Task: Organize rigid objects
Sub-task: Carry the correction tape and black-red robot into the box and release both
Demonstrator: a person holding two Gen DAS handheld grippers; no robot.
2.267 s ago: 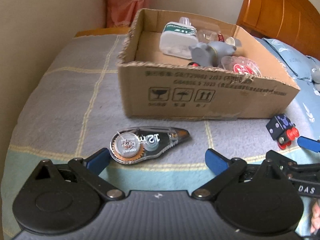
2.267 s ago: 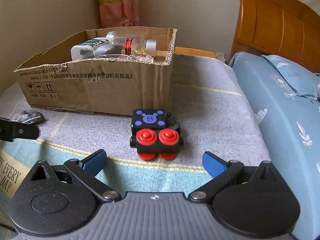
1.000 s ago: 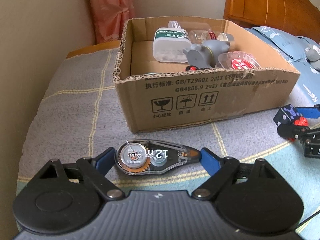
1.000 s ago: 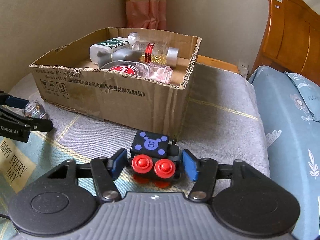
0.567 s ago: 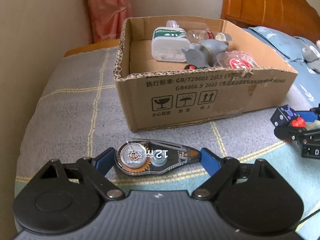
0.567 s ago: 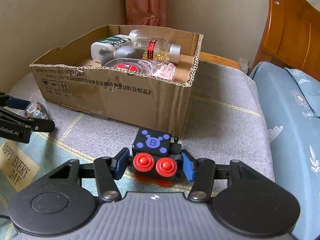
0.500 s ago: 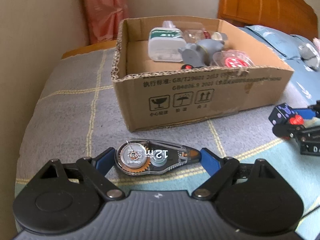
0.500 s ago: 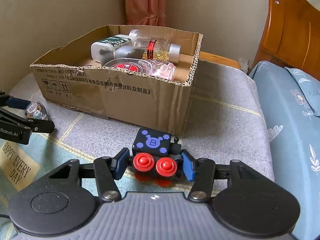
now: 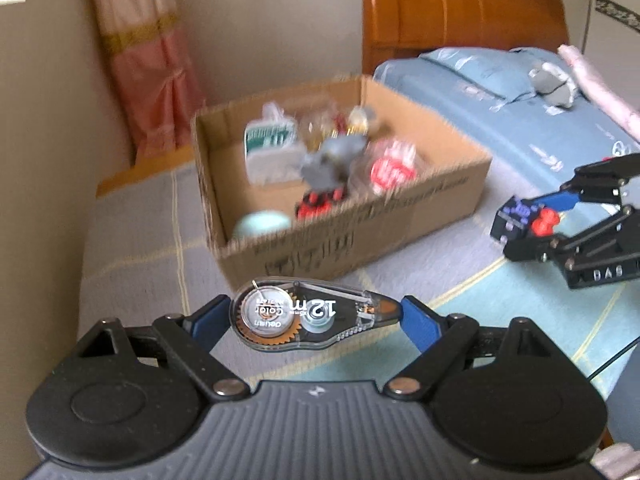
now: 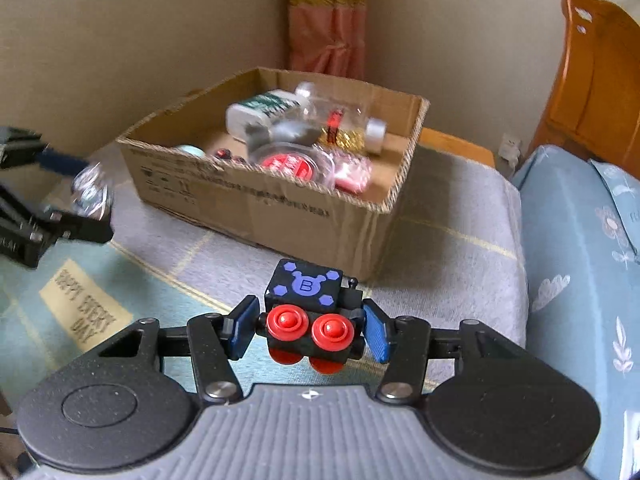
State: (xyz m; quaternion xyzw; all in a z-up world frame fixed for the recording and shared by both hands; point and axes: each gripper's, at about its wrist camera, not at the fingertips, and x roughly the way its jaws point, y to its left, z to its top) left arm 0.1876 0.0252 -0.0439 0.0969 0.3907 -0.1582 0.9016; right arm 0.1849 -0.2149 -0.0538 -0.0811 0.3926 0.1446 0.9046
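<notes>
Above the blanket (image 9: 132, 248), correction tape (image 9: 312, 314) clamped lengthwise between left jaws, toy train (image 10: 312, 314) pinched between right jaws

My left camera looks forward and down along my left jaws, close over the bed (image 9: 132, 240), toward the cardboard box (image 9: 360, 240) from its left corner. My right camera does likewise, facing the box (image 10: 280, 208) from its right. Both share the box, and each catches the other gripper at its edge.
</notes>
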